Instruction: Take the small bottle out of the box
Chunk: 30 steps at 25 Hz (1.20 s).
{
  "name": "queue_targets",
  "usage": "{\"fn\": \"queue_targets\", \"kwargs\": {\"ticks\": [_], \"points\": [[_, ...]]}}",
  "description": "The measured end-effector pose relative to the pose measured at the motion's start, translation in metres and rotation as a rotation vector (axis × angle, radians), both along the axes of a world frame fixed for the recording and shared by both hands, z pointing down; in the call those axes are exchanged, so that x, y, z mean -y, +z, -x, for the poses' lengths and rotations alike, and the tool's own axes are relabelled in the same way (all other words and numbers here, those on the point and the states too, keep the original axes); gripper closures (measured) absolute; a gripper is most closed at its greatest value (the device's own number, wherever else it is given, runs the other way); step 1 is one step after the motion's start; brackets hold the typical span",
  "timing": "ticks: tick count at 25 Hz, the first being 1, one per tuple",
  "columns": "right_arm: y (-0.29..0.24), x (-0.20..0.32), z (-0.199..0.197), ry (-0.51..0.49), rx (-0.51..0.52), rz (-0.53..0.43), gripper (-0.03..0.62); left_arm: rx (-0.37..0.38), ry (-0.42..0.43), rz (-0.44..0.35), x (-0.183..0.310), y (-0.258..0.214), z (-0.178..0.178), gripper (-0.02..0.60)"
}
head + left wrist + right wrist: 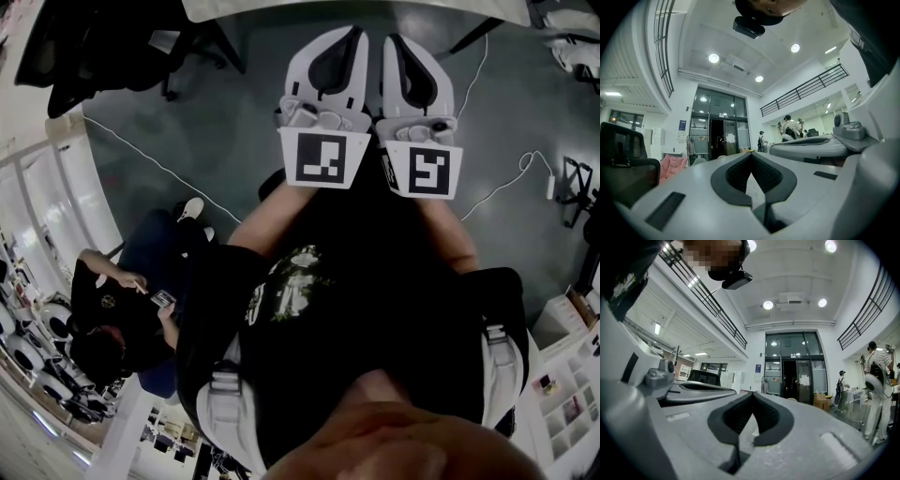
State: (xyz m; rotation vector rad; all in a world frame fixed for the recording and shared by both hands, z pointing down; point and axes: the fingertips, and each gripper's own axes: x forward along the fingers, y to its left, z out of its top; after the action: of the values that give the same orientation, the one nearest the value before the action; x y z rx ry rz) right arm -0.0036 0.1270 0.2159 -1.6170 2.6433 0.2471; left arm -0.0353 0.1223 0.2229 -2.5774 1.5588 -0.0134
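No box and no small bottle shows in any view. In the head view my left gripper [342, 37] and my right gripper [398, 42] are held side by side in front of the person's body, above the dark floor, each with its marker cube toward the camera. Both point out across the room. In the left gripper view the left gripper [751, 155] has its jaws closed together with nothing between them. The right gripper [752, 394] looks the same in the right gripper view: jaws together, nothing held.
A white table edge [356, 7] lies just beyond the grippers. White cables [159, 164] run across the floor. A seated person [122, 300] is at the left, a black chair [103, 47] behind, shelves [572, 394] at the right. Glass doors [792, 366] and standing people [876, 380] are far ahead.
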Motion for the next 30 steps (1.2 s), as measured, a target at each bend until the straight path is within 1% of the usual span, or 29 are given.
{"fn": "queue_targets", "kwargs": {"ticks": [4, 12, 16, 30], "points": [[-0.001, 0.01, -0.003, 0.011, 0.004, -0.003, 0.599, 0.01, 0.003, -0.002, 0.008, 0.0, -0.002, 0.574], [0.001, 0.037, -0.004, 0.011, -0.001, -0.004, 0.599, 0.006, -0.007, 0.003, 0.036, 0.003, 0.0, 0.575], [0.007, 0.057, -0.004, 0.011, -0.001, 0.018, 0.599, 0.005, 0.0, 0.014, 0.055, 0.008, -0.001, 0.574], [0.002, 0.13, -0.007, 0.006, -0.011, 0.029, 0.599, 0.0, -0.007, 0.033, 0.127, 0.004, -0.004, 0.574]]}}
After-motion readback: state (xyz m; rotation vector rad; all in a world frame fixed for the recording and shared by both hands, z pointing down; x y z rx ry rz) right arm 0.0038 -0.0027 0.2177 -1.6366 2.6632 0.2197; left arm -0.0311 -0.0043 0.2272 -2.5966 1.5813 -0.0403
